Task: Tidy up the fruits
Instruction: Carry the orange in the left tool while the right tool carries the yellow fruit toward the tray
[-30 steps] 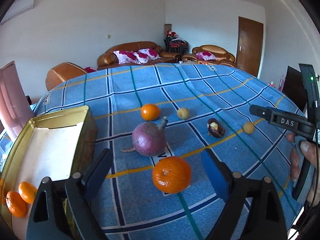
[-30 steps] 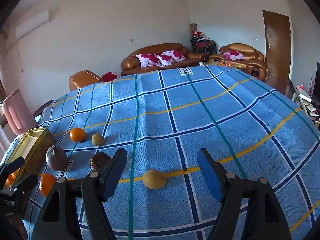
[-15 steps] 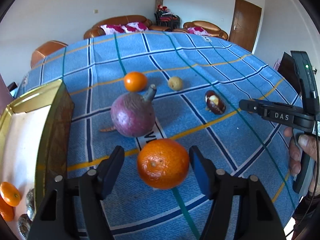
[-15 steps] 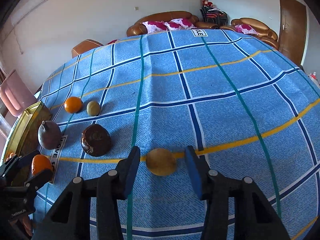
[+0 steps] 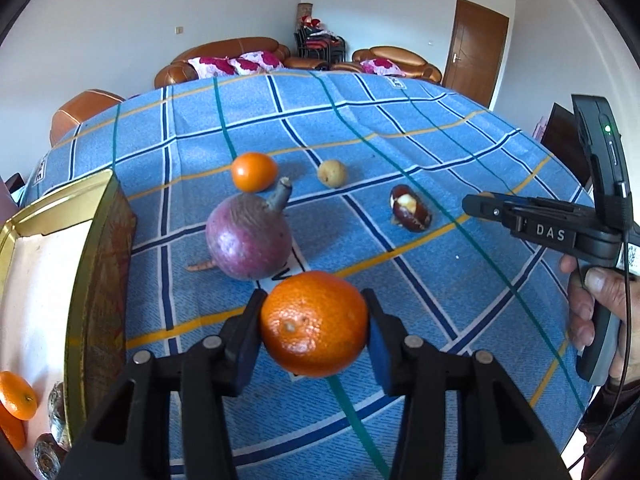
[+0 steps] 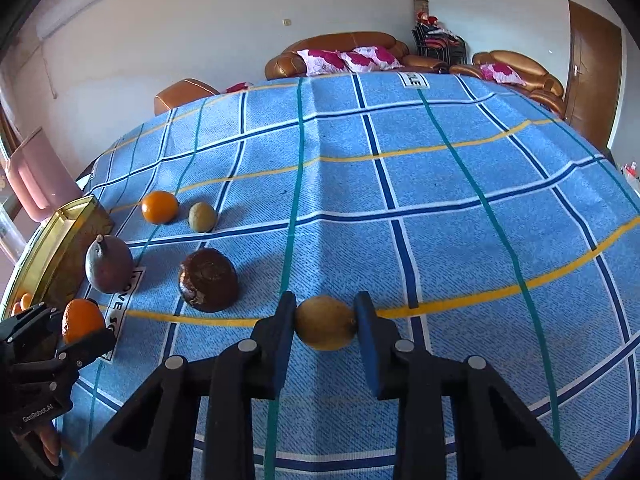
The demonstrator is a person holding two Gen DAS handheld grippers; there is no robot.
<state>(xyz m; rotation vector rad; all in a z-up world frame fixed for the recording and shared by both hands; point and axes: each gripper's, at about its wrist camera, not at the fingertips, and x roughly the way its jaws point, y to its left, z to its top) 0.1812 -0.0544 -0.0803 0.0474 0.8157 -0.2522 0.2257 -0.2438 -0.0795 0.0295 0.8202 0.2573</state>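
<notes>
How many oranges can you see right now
4: one round orange between the left gripper's fingers, one farther back on the blue cloth, two in the gold tin; more may be hidden.

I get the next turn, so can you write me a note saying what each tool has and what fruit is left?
Left tool: jaws just closed on the big orange.
Right tool: jaws just closed on the small yellow fruit.
Both fruits sit low over the blue cloth.
Done: some oranges lie in the gold tin.
Left: small orange, purple fruit, yellow-green fruit, dark brown fruit.
</notes>
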